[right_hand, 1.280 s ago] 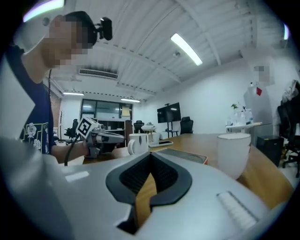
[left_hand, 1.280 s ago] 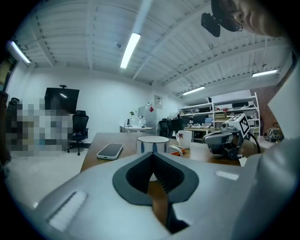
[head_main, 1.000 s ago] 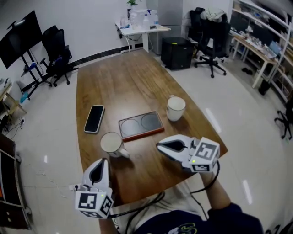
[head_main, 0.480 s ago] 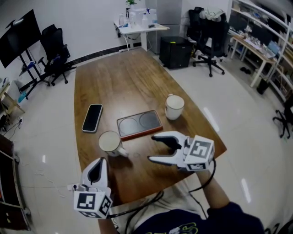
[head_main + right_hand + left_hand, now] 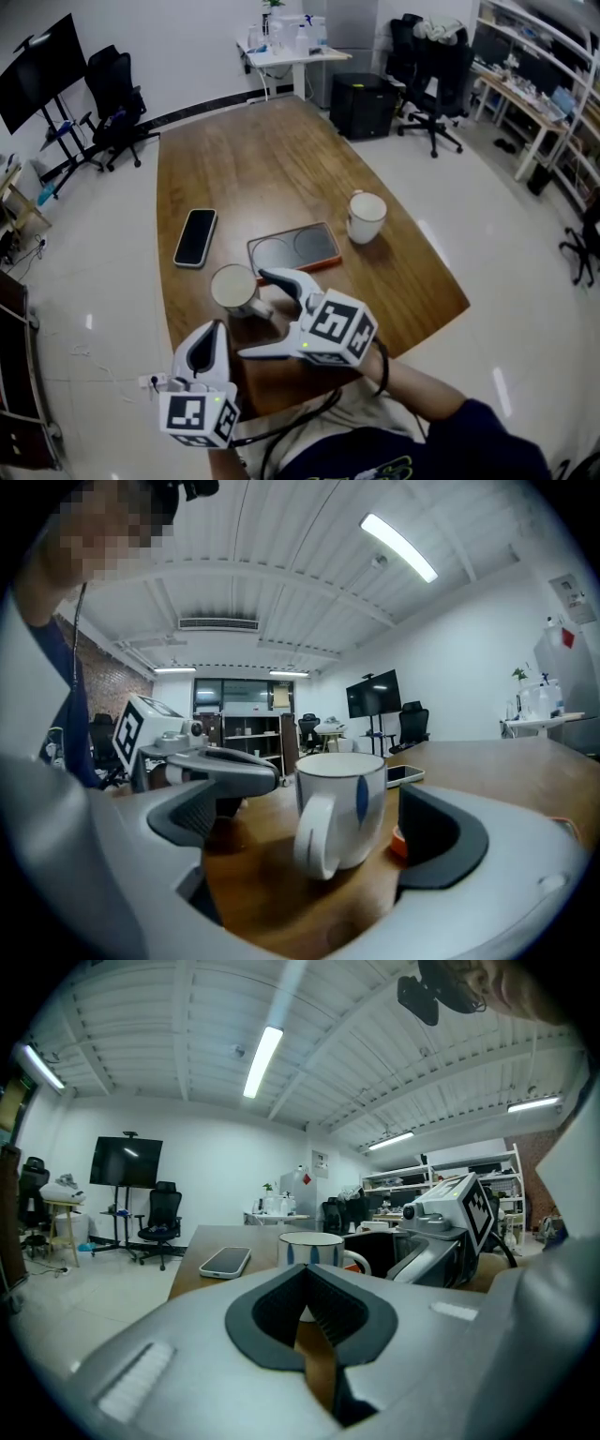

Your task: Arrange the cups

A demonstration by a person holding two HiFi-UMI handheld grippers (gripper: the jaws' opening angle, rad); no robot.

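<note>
A white cup [image 5: 234,288] with blue marks stands near the table's front edge, left of the orange two-ring tray [image 5: 292,251]. A second white cup [image 5: 366,217] stands to the right of the tray. My right gripper [image 5: 253,314] points left at the near cup and its jaws are opening. In the right gripper view the cup [image 5: 342,803] stands between the fingers of the right gripper [image 5: 323,825], handle toward the camera, and neither pad presses on it. My left gripper [image 5: 208,345] is shut and empty, just short of the same cup [image 5: 314,1249].
A black phone [image 5: 196,237] lies on the wooden table [image 5: 281,169] left of the tray. Office chairs, a monitor stand and desks stand around the table on the tiled floor. The person's arm reaches in from the bottom.
My right gripper has swung left from the table's right front to the near cup, and its jaws have gone from shut to wide apart. The left gripper has stayed put.
</note>
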